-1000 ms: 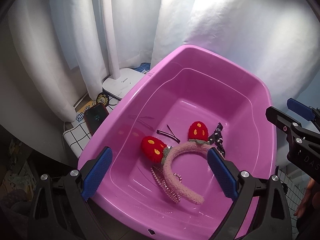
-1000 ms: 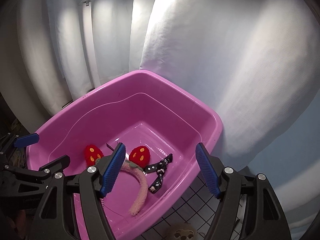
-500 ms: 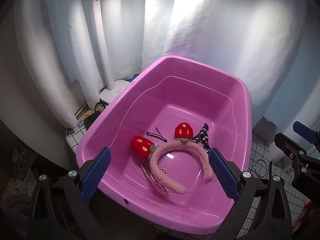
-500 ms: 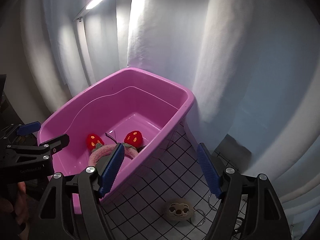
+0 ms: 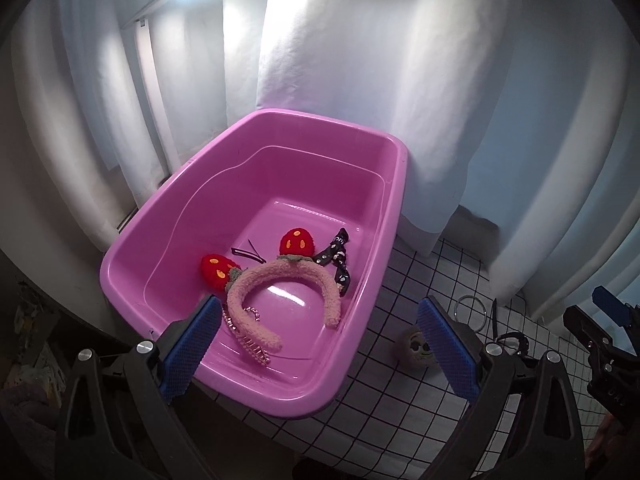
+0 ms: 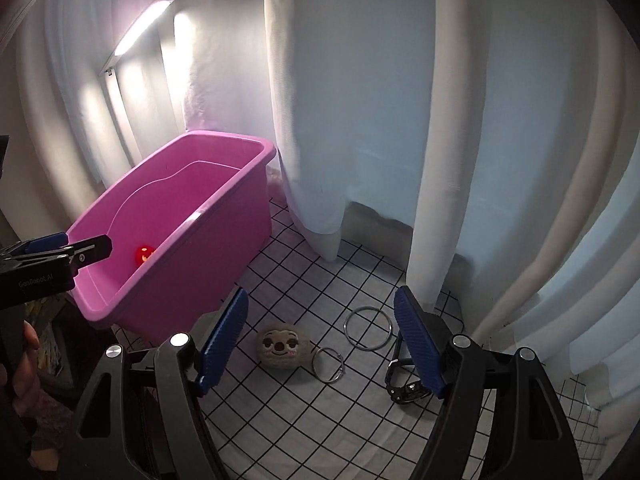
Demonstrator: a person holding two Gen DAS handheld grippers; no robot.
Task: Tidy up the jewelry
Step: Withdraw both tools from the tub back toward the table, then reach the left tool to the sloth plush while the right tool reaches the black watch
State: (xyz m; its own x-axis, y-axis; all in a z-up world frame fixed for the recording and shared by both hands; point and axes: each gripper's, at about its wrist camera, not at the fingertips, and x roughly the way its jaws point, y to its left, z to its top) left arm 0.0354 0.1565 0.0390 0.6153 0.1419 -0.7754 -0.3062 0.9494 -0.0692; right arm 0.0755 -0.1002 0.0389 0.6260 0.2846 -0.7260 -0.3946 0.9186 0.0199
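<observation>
Right wrist view, left gripper [image 6: 72,246] body marked "GenRobot.AI", pink tub [image 6: 208,236] beside

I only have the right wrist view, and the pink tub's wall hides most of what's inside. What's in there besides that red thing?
Observer: A fuzzy pink headband with two red strawberry ears lies on the tub floor.
Operator: Anything else in there?
Observer: A black hair clip beside the ears, a black dotted strap against the tub's right side, and a pink comb under the headband.
Operator: Is the left gripper holding anything?
Observer: No, the left gripper is open and empty, over the tub's near rim.
</observation>
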